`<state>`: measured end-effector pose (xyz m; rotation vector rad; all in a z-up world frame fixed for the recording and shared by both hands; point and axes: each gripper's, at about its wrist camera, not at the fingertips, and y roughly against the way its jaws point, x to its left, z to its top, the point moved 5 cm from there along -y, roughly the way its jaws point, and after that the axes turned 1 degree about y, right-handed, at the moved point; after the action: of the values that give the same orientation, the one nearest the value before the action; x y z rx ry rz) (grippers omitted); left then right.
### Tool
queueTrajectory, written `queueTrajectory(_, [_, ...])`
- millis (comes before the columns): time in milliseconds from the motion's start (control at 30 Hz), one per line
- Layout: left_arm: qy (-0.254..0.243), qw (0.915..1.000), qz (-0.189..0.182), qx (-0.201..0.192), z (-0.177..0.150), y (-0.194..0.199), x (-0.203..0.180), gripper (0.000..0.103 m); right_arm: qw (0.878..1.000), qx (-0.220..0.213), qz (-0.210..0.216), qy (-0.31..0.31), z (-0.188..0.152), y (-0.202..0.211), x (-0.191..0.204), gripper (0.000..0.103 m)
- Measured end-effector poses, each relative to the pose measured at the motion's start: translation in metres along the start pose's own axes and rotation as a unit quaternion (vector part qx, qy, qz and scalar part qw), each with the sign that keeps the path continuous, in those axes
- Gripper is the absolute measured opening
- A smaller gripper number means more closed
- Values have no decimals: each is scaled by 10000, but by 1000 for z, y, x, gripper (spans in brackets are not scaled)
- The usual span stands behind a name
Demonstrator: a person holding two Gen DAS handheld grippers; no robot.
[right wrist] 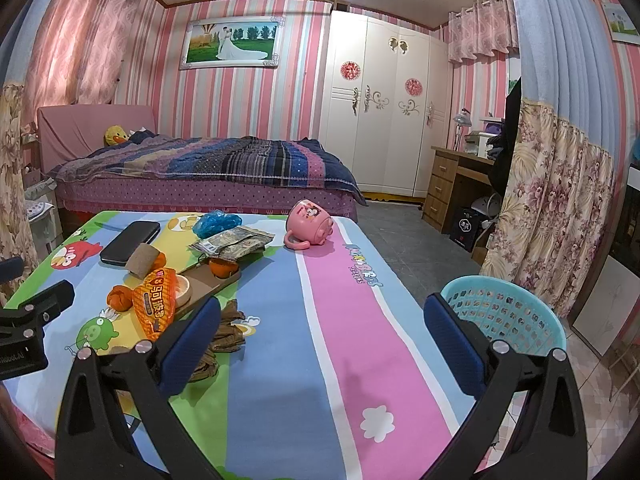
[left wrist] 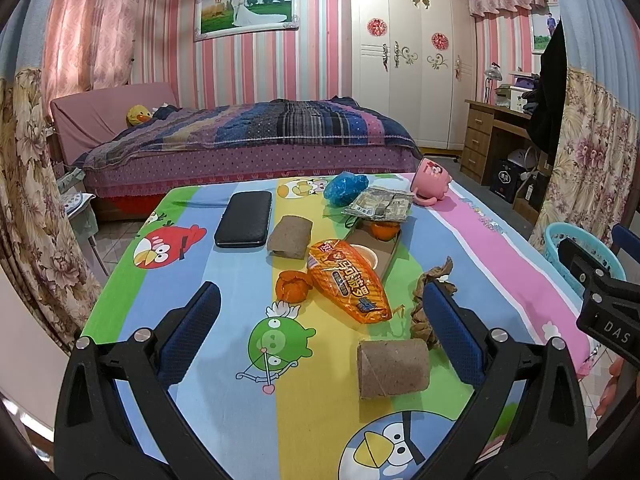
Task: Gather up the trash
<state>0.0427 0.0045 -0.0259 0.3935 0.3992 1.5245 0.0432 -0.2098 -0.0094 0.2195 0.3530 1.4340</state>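
Table (left wrist: 240, 360) carries the trash, taken here relative to the orange snack bag (left wrist: 349, 282), which lies flat near the middle of the cartoon-print cloth. Orange peel (left wrist: 292, 286) touches the bag's left edge. A cardboard tray (left wrist: 380, 246) sits partly under the bag's far end and holds a small cup (left wrist: 366, 258) and an orange (left wrist: 385, 229). One grey-brown roll (left wrist: 289, 237) lies just beyond the bag, to the left; a second roll (left wrist: 394, 368) lies nearer than the bag, towards the camera. Crumpled brown paper (left wrist: 430, 300) lies just right of the bag. Farther off than the bag: a black case (left wrist: 244, 218), a blue plastic wad (left wrist: 346, 187), a printed wrapper (left wrist: 379, 203), and a pink mug (left wrist: 432, 182) on its side. A turquoise basket (right wrist: 508, 316) stands off the table's right edge, well apart from the bag. Left tongs (left wrist: 320, 332) are released, fingers spread wide above the cloth, with the near roll between them but untouched. Right tongs (right wrist: 320, 344) are likewise released and empty, over the pink stripe, right of the bag, the left finger just beside the brown paper.
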Motion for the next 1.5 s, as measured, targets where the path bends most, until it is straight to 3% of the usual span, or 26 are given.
queueTrajectory(533, [59,10000,14,62,-2,-3,2,98,10000,-5,-60,-36,0,-2,-8,99])
queueTrajectory(867, [-59,9990,-211,384,-21,-18,-16,98,9999,36,146,-50,-9,-10,-12,99])
queueTrajectory(1033, [-201,9983,-223,508,-34,-27,-31,98,9993,134,63,-337,-14,-17,-22,99])
queueTrajectory(1300, [62,9944,-420,967,-53,-54,-27,98,9978,263,-112,-596,-20,-27,-43,99])
queueTrajectory(1400, [-103,9941,-395,1001,-60,-60,-32,98,9978,218,-168,-608,-22,-30,-44,99])
queueTrajectory(1500, [-270,9929,-430,1077,-67,-63,-38,97,9976,471,-128,-491,-27,-39,-39,99])
